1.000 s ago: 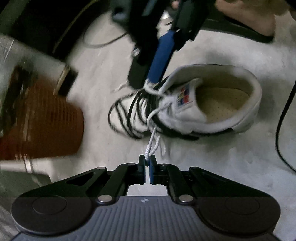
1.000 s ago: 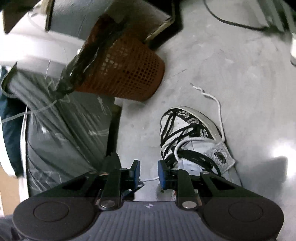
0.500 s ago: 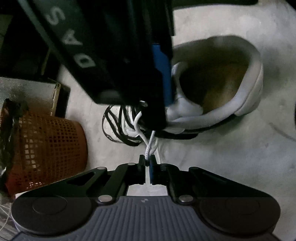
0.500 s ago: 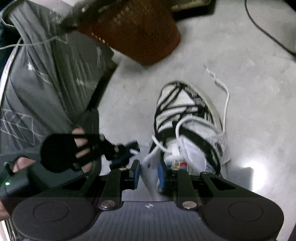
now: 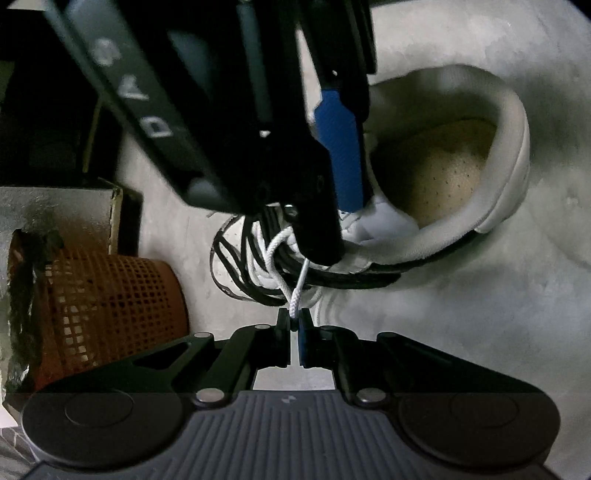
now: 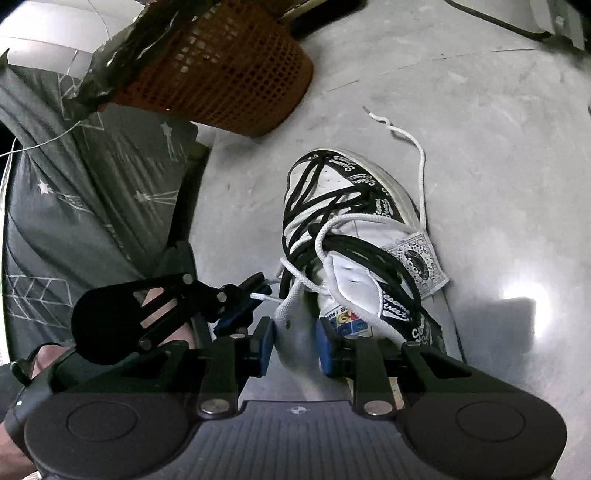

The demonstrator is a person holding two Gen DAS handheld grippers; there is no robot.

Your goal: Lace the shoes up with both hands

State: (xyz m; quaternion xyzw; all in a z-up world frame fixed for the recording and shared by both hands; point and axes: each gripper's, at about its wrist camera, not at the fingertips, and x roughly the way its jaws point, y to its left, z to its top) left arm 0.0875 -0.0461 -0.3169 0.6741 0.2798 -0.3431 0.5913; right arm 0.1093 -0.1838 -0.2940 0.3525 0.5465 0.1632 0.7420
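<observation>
A white sneaker with black straps (image 6: 354,229) lies on the grey floor; its open collar (image 5: 461,166) faces the left wrist view. My left gripper (image 5: 294,325) is shut on a white lace (image 5: 295,295) that runs taut up to the shoe's eyelets. The same left gripper (image 6: 255,295) shows in the right wrist view, pinching the lace end beside the tongue. My right gripper (image 6: 293,343) is open, its blue pads on either side of a white lace loop (image 6: 288,306). It looms dark over the shoe (image 5: 258,122) in the left view. The other lace end (image 6: 417,147) trails free on the floor.
An orange mesh basket (image 6: 229,74) with a dark liner stands beyond the shoe's toe, also low left as the basket (image 5: 103,306). A person's grey patterned trouser leg (image 6: 85,192) fills the left. A dark cable (image 6: 491,18) runs along the far floor.
My right gripper has come in close over the shoe's tongue beside my left gripper, blocking much of the left view. The left gripper has kept the lace pinched and taut throughout.
</observation>
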